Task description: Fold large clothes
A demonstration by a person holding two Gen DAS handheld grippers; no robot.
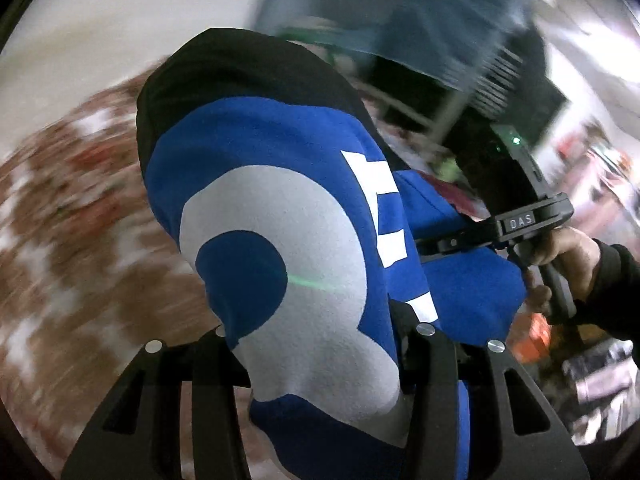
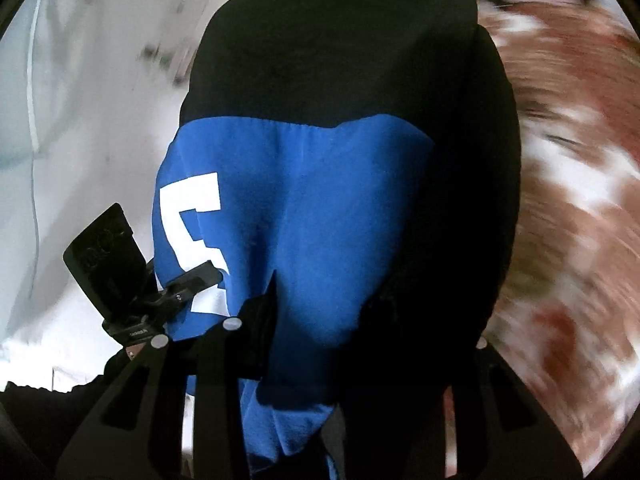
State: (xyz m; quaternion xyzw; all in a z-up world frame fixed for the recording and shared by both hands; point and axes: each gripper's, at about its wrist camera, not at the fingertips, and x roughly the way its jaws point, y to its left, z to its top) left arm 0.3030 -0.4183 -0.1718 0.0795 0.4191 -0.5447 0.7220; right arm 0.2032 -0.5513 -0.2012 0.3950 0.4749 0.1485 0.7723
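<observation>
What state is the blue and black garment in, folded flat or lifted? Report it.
Lifted, not folded flat. The garment hangs bunched from the left gripper and right gripper, both clamped on it.

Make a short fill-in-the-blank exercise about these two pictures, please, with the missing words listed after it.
1. Both grippers are shut on the same ____ and black garment.
2. In the left wrist view, the big printed shape between the left gripper fingers is coloured ____.
3. In the right wrist view, the right gripper holds cloth whose top part is ____.
4. The blurred surface beyond the garment is brown and ____.

Missing words: blue; grey; black; white
</observation>
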